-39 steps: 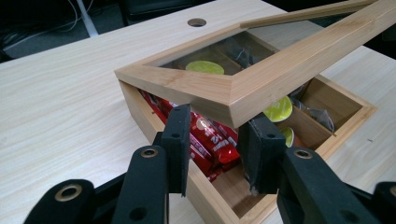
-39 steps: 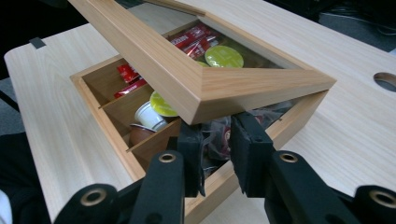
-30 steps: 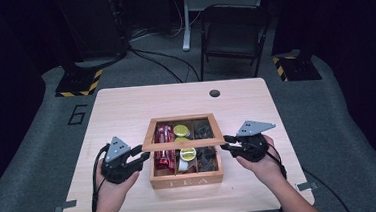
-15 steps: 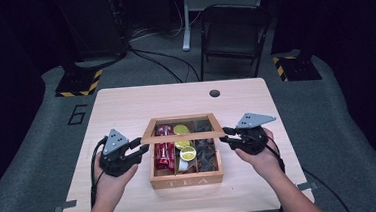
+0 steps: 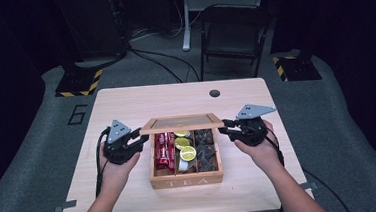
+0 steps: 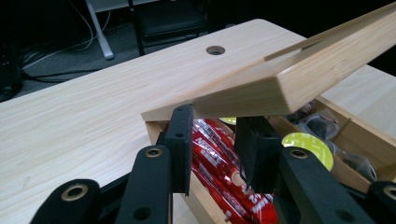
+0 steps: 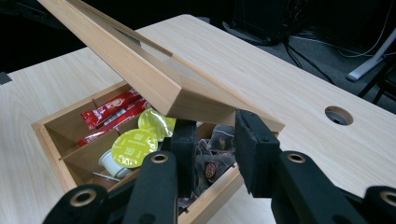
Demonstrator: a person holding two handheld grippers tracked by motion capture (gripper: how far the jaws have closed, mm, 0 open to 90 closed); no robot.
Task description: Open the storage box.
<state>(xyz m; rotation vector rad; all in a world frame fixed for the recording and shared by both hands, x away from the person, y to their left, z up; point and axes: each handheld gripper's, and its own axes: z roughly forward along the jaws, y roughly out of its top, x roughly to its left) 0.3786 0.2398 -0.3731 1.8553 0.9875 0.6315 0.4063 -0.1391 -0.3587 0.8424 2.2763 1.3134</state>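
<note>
- Wooden lid (image 5: 181,122) is seen raised at a slant above the tea box (image 5: 187,179), which stands near the front edge of the bench (image 5: 125,100).
- Part of the red packets (image 6: 219,154) and dark pouches (image 7: 215,154) is hidden beneath the lid.
- Left tongs (image 5: 139,137) are placed under the lid's left corner and right tongs (image 5: 226,129) under its right corner; pad contact cannot be made out, the jaws standing apart.
- Pale bench surface lies bare behind the box, around a round hole (image 5: 214,92).
- Round yellow-green capsules (image 5: 188,152) are seen in the middle compartment.
</note>
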